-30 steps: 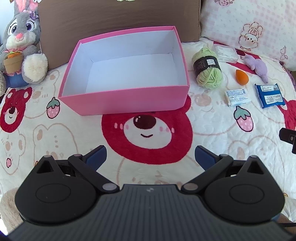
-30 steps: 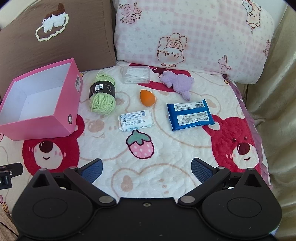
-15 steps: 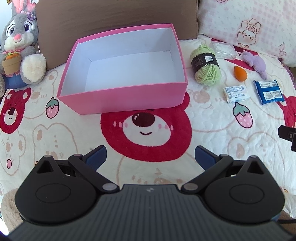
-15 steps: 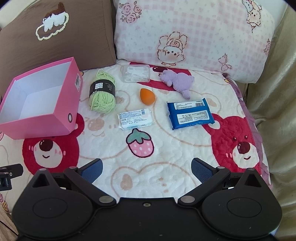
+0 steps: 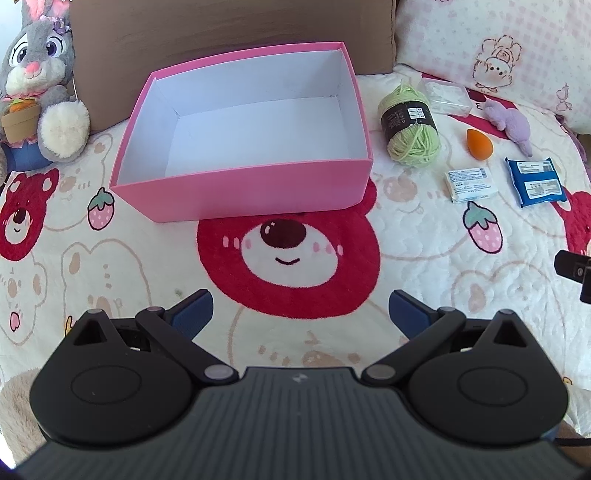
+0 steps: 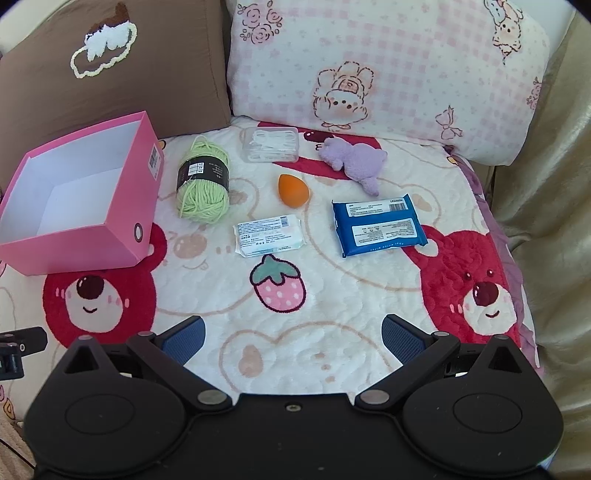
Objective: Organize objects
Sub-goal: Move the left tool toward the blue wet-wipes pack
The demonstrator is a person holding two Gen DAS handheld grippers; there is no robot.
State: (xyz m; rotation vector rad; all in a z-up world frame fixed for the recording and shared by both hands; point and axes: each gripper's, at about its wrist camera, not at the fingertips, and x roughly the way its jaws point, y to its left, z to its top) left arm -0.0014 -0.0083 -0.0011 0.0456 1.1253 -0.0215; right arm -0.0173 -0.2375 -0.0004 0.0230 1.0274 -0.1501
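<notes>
Left wrist view. The left gripper (image 5: 299, 310) hangs over the blanket (image 5: 424, 280), jaws spread wide, nothing between them; below the gap lies a printed red bear face. The pink box (image 5: 255, 188) sits straight ahead on the blanket, white inside, with nothing in it. A brown cushion (image 5: 221, 29) stands behind the box. A grey rabbit plush (image 5: 40, 85) sits left of the box, against the cushion. Right of the box, apart from it: green yarn (image 5: 412, 127), with a clear case (image 5: 445, 96) just behind it. Further right, an orange sponge (image 5: 479, 144) and a purple plush (image 5: 508, 123). Nearer the camera, a white packet (image 5: 471, 184) and a blue packet (image 5: 535, 181) lie side by side, not touching. A black part of the other gripper shows at the right edge.

Right wrist view. The right gripper (image 6: 291, 338) is also released, jaws wide apart and empty, above the blanket (image 6: 332, 295). The box (image 6: 85, 243) is at far left, one corner facing the camera. The yarn (image 6: 203, 182) lies just right of it. The case (image 6: 270, 144) is at the back, near a pink pillow (image 6: 388, 66); the plush (image 6: 352, 162) is beside the case. The sponge (image 6: 292, 189) sits between yarn and plush. The white packet (image 6: 269, 235) and blue packet (image 6: 378, 225) lie nearest the gripper, flat, well short of the jaws. All six items are outside the box.
</notes>
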